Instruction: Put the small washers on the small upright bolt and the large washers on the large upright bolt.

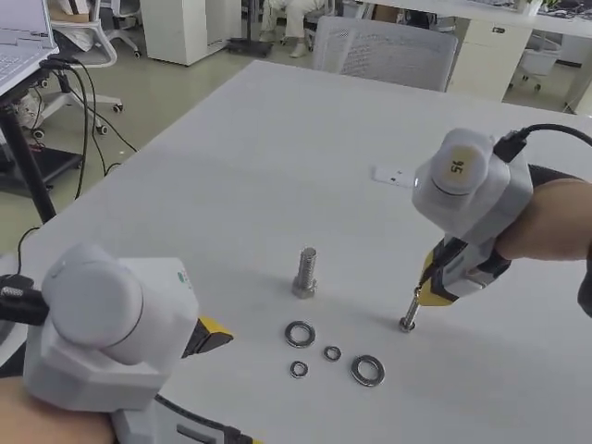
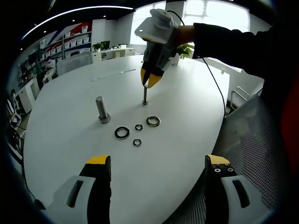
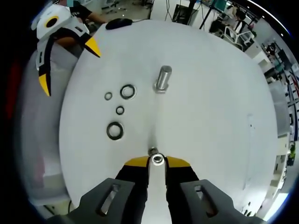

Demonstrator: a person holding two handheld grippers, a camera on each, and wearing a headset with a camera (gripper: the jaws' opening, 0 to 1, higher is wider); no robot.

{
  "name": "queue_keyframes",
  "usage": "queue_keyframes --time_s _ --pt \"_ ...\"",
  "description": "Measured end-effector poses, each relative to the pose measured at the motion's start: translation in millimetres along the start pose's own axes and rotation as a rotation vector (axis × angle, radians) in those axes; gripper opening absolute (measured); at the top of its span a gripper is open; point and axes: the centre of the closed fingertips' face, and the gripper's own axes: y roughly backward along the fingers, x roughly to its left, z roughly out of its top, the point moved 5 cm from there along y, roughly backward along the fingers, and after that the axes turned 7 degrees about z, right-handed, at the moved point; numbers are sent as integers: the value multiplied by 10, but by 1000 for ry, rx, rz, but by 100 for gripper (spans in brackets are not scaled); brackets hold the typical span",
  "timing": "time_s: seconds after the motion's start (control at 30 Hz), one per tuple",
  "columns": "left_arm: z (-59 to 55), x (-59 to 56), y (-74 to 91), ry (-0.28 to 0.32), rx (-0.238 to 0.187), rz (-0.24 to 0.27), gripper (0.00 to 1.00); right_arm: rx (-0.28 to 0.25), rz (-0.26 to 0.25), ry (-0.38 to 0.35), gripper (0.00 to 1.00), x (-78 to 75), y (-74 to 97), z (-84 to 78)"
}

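**Right tongs at small bolt**

Right tongs (image 3: 157,162) are pinching almost shut around the top of the small bolt (image 1: 407,317), right of centre. Left tongs (image 2: 158,161) are gaping wide, holding nothing. Four washers (image 1: 356,370) are lying loose on the counter (image 1: 277,166) below the large bolt (image 1: 306,272).

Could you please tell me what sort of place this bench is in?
Probably an open-plan office or lab: a large white table, a grey mesh-backed office chair and white storage cabinets behind it.

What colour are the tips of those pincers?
Yellow tips on black jaws. Best seen in the right gripper view, where the right gripper grips the small bolt.
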Motion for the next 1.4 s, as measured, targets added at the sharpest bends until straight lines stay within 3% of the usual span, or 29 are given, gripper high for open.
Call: queue_keyframes --time_s 0.53,1.4 --pt "10 14 -8 3 -2 -1 82 26 20 0 14 -4 -62 -16" --pt "4 14 -13 9 -1 1 82 72 82 -30 14 -24 -401 -80"
